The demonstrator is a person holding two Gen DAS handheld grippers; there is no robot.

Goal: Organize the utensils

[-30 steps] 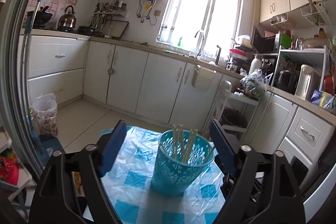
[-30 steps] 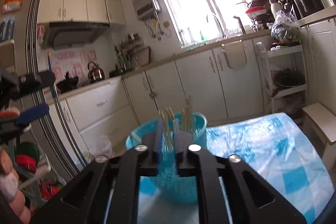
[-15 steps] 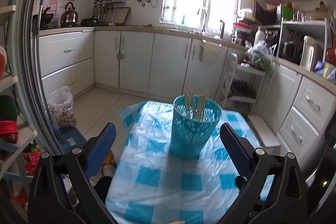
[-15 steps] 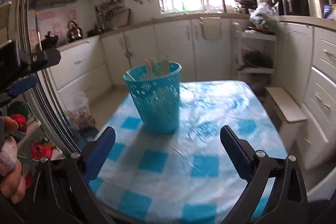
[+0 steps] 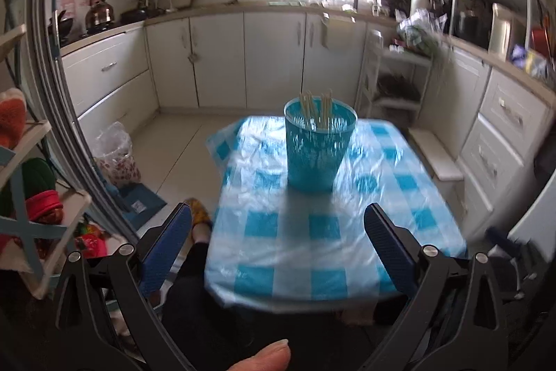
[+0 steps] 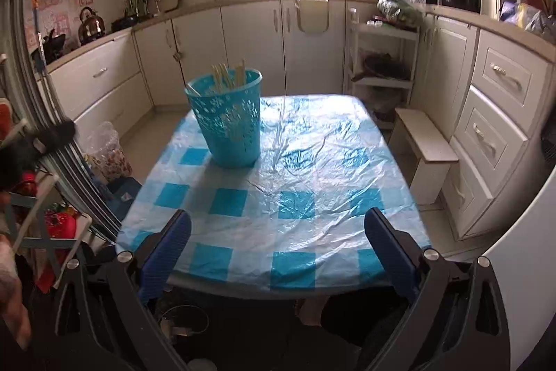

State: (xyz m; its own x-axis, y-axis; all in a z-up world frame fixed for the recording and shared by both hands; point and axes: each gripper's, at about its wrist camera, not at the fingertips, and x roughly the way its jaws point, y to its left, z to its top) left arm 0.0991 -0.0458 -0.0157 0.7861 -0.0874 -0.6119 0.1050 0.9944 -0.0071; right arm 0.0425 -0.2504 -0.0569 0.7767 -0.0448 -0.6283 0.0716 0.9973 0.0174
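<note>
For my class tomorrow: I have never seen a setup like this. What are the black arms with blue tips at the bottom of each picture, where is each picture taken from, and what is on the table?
There is no robot here. A person holds a hand-operated gripper in each hand, and a wide-angle camera on each one looks forward along its two fingers. One picture comes from the left gripper, the other from the right gripper. The blue pads are the fingers; both pairs stand wide open and hold nothing. On the table, covered by a blue-and-white checked cloth, stands a turquoise basket with wooden chopsticks upright inside. A thumb shows at the bottom of the left view. The room behind is a kitchen.
</note>
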